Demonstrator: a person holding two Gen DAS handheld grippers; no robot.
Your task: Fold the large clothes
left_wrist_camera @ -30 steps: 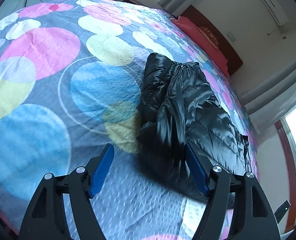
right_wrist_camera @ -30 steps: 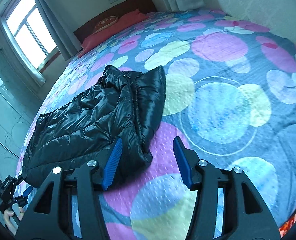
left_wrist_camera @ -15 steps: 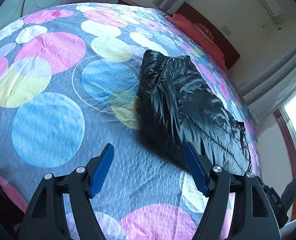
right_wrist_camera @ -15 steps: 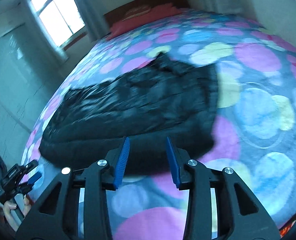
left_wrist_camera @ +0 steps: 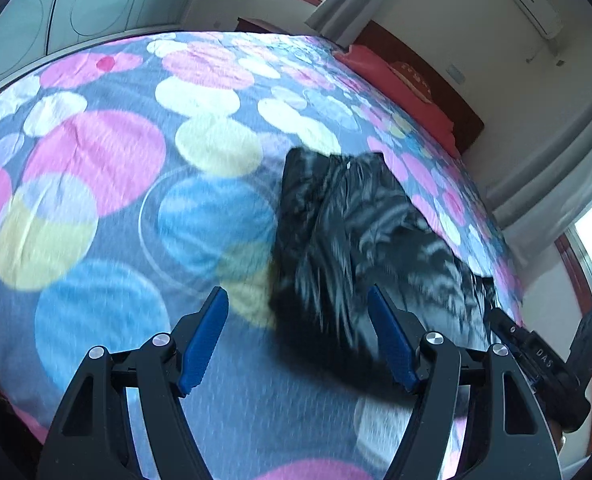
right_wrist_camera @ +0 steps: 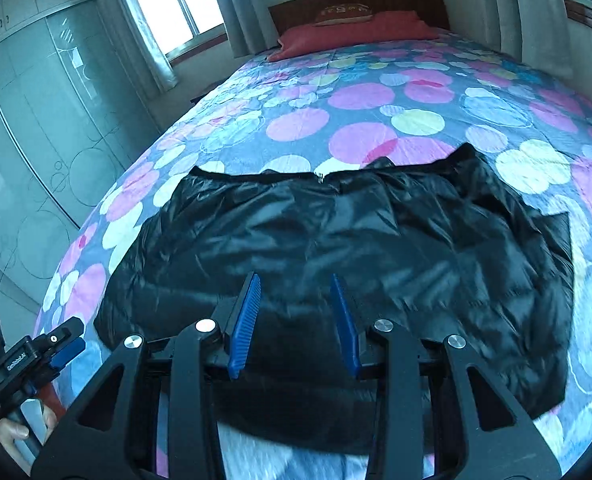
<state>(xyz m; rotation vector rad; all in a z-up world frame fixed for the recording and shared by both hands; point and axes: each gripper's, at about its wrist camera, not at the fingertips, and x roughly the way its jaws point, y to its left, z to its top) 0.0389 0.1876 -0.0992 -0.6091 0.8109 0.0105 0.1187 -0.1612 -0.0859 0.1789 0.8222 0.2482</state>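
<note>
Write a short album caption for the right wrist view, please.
Right gripper, its blue pads apart, hovers over a shiny black puffer jacket spread on a polka-dot bedspread.

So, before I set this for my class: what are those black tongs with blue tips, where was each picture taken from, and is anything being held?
There is no robot here. A person holds one hand tool in each hand, and each tool carries a wide-angle camera looking along its two fingers.

The left wrist view shows the left tongs, wide open above the bed, holding nothing. The other tool shows at its right edge.

The right wrist view shows the right tongs over a shiny black padded jacket lying spread on the spotted cover. Their blue pads stand apart, with nothing gripped. The person's hand with the left tool shows at bottom left.

A red pillow lies at the headboard.
</note>
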